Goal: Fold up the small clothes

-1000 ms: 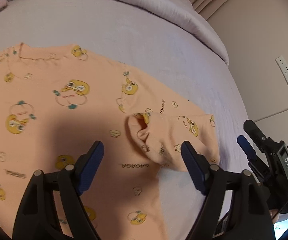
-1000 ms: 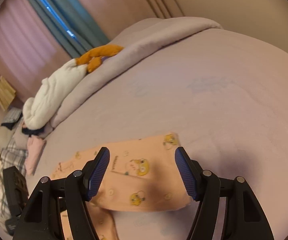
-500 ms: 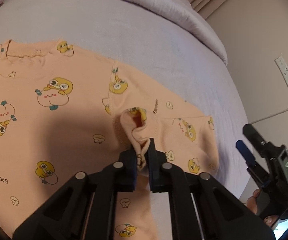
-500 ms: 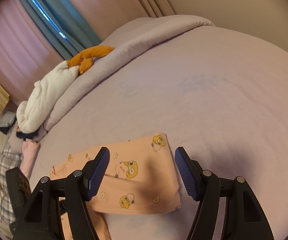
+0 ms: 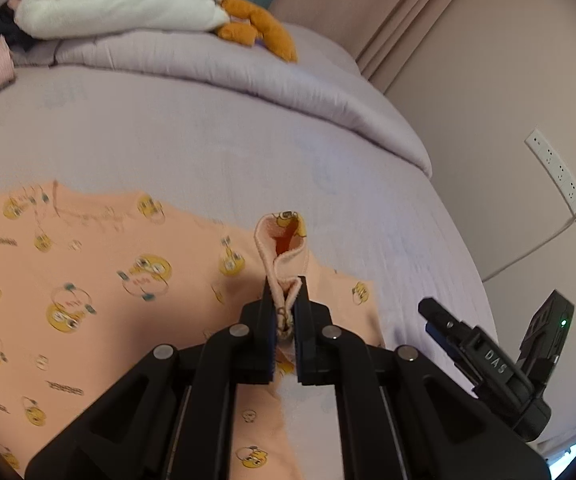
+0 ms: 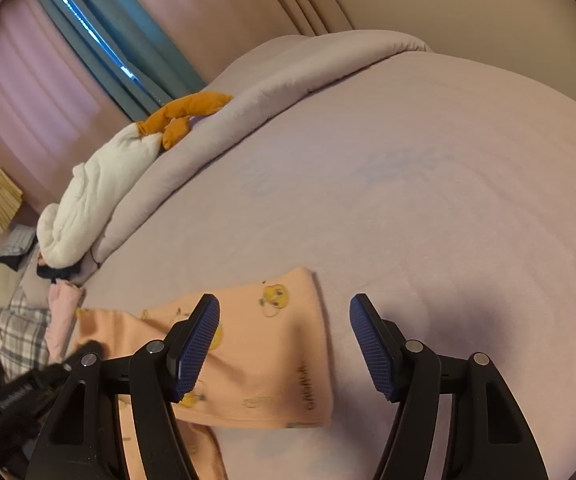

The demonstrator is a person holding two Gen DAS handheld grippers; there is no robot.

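Left wrist: left tongs [image 5: 283, 316] pinch sleeve cuff [image 5: 281, 240] (seemingly lifted); right tongs [image 6: 283, 346] wide.

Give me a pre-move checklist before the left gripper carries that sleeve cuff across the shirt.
1. Left gripper shut on the sleeve cuff: ok.
2. Cuff lifted off the peach shirt: ok, it stands up above the fingers.
3. Only one fabric layer pinched: cannot tell, the pads hide it.
4. Shirt body lying flat on the bed: ok in the left wrist view, though blurred.
5. Right gripper free: ok, open, holding nothing, over the sleeve's end.
6. Fold path across the shirt unobstructed: ok, nothing lies on it.
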